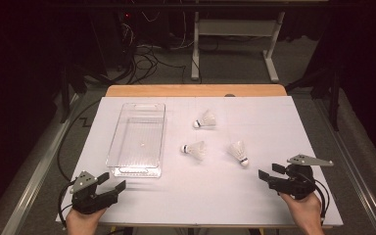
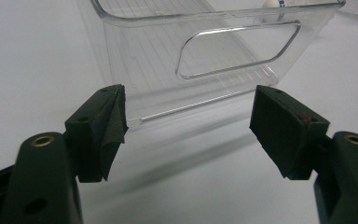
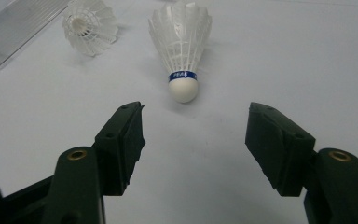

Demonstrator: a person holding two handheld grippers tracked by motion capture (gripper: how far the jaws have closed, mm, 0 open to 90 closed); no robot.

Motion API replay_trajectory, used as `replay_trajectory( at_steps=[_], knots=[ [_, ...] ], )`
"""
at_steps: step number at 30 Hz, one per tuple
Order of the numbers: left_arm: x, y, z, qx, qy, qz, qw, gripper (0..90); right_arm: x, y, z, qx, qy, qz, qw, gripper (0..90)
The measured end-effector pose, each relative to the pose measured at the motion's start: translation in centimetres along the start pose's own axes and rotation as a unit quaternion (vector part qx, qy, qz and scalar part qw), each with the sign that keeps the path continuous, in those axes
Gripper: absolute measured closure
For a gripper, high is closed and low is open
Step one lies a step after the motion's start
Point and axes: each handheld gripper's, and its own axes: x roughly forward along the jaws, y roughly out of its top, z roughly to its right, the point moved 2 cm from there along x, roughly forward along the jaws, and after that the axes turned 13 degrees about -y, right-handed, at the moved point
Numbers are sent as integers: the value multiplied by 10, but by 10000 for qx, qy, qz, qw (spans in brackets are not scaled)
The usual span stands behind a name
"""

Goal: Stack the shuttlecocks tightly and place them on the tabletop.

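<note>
Three white feathered shuttlecocks lie on the white board: one at the back [image 1: 205, 120], one in the middle [image 1: 194, 149], one to the right [image 1: 238, 152]. A clear plastic bin [image 1: 111, 147] stands empty to their left. My left gripper [image 1: 112, 180] is open just short of the bin's near end, facing its handle cut-out wall [image 2: 144, 60], with nothing between the jaws [image 2: 189, 121]. My right gripper [image 1: 270, 171] is open a short way from the right shuttlecock [image 3: 182, 46], whose cork points toward it [image 3: 196, 130]. A second shuttlecock [image 3: 89, 21] lies farther off.
The white board [image 1: 284, 122] covers a wooden table whose far edge [image 1: 196, 90] shows behind it. Cables and a desk frame [image 1: 235, 44] stand on the floor beyond. A corner of the bin [image 3: 18, 28] shows in the right gripper view.
</note>
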Motion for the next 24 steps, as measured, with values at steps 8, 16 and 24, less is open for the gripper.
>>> replay_trajectory(
  at_steps=[8,16,24],
  knots=[
    [0,0,1,11,-14,-3,10000,283,6,12,-7,-119,17,-48,9999,386],
    [0,0,1,18,-27,11,10000,283,16,22,-14,-185,59,-160,9997,403],
    [0,0,1,32,-27,19,10000,286,24,32,-19,-260,38,-256,9993,416]
  ],
)
